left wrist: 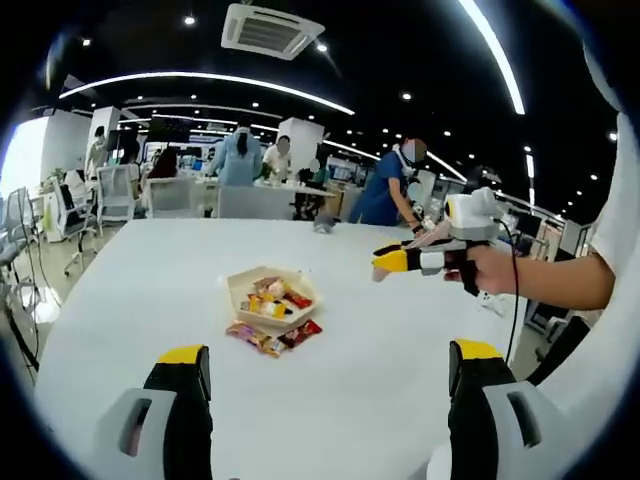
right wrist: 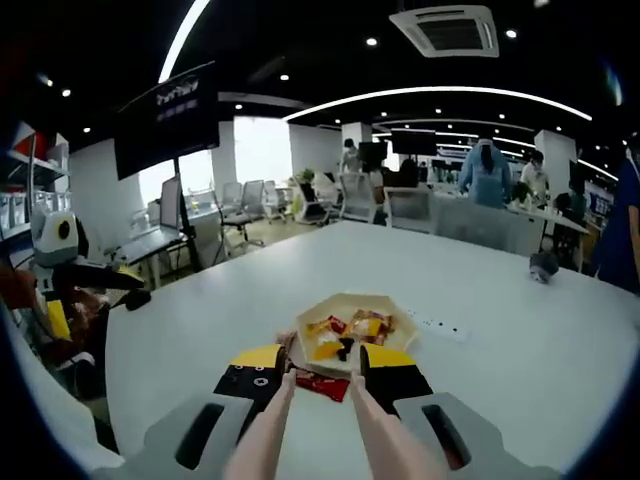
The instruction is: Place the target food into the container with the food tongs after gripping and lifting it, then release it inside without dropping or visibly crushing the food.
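A beige hexagonal tray (left wrist: 238,284) holding wrapped snacks sits mid-table, with several loose snack packets (left wrist: 273,338) lying just in front of it. My left gripper (left wrist: 330,365) hangs above the near table edge, jaws wide apart and nothing between them. A hand holds my right gripper (left wrist: 395,260) above the table, right of the tray. In the right gripper view, my right gripper (right wrist: 325,372) is shut on pinkish food tongs (right wrist: 275,420), whose tips are slightly apart over a red packet (right wrist: 322,386) just short of the tray (right wrist: 312,312). The left gripper (right wrist: 70,290) shows at the left edge.
The white table (left wrist: 150,280) is wide and bare around the tray. A small grey object (right wrist: 543,265) lies near its far edge, and a socket strip (right wrist: 440,325) sits beside the tray. Chairs, desks and standing people (left wrist: 385,190) are behind the table.
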The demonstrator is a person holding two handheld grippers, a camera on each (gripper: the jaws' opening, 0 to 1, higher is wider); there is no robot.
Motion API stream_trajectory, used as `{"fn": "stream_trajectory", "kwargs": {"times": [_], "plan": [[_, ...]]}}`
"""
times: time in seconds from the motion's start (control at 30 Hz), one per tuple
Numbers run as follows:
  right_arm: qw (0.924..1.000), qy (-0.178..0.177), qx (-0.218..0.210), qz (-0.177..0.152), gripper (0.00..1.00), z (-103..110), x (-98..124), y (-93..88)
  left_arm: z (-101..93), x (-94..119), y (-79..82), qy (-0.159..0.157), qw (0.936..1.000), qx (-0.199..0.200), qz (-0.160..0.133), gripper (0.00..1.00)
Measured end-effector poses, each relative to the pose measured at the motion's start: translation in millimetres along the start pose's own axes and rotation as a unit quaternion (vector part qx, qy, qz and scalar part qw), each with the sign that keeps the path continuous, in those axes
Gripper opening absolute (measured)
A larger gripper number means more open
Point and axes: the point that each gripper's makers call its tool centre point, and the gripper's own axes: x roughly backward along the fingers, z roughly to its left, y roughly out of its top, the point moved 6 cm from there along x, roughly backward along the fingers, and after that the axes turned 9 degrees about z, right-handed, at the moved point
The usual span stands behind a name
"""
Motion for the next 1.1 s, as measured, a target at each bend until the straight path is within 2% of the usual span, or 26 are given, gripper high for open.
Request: {"fn": "stream_trajectory", "kwargs": {"times": [0.13, 0.27, 0.33, 0.4, 0.43, 0.53, 0.6, 0.63, 0.87, 1.03, 1.1], "plan": [[1.0000, -0.004, 0.002, -0.003, 0.29, 5, 15, -8.1, -8.8, -3, -0.6, -0.004, 0.9999, -0.009, 0.006, 1.00], [1.0000, -0.005, -0.001, -0.002, 0.29, 9, 22, -16.1, -17.5, -7, -1.1, -0.012, 0.9996, -0.026, 0.000, 1.00], [1.0000, -0.006, 0.000, -0.001, 0.29, 10, 24, -19.2, -24.1, -8, 3.0, -0.030, 0.9984, -0.040, -0.026, 1.00], [0.9999, -0.008, 0.000, -0.007, 0.29, 11, 29, -20.9, -30.4, -8, 7.7, -0.044, 0.9969, -0.028, -0.059, 1.00], [1.0000, -0.007, -0.003, -0.006, 0.29, 9, 28, -21.7, -31.5, -8, 9.0, -0.049, 0.9965, -0.018, -0.064, 1.00], [0.9999, -0.006, -0.009, -0.007, 0.29, 8, 27, -22.0, -30.5, -9, 8.6, -0.051, 0.9974, -0.002, -0.050, 1.00], [0.9999, -0.003, -0.010, -0.009, 0.29, 8, 24, -20.9, -27.9, -10, 3.0, -0.040, 0.9989, -0.014, -0.021, 1.00], [0.9999, -0.003, -0.009, -0.008, 0.29, 8, 22, -20.6, -27.7, -9, 1.7, -0.039, 0.9990, -0.015, -0.015, 1.00], [0.9999, 0.017, 0.003, 0.001, 0.29, 12, 5, -19.1, -18.3, -6, -5.0, -0.015, 0.9998, -0.013, 0.002, 1.00], [0.9994, 0.029, 0.015, 0.011, 0.29, 12, -12, -15.2, -11.8, -7, -13.6, -0.004, 0.9990, -0.004, 0.044, 0.99], [0.9992, 0.034, 0.017, 0.015, 0.29, 11, -19, -14.1, -8.2, -7, -13.5, 0.009, 0.9991, -0.007, 0.041, 0.99]]}}
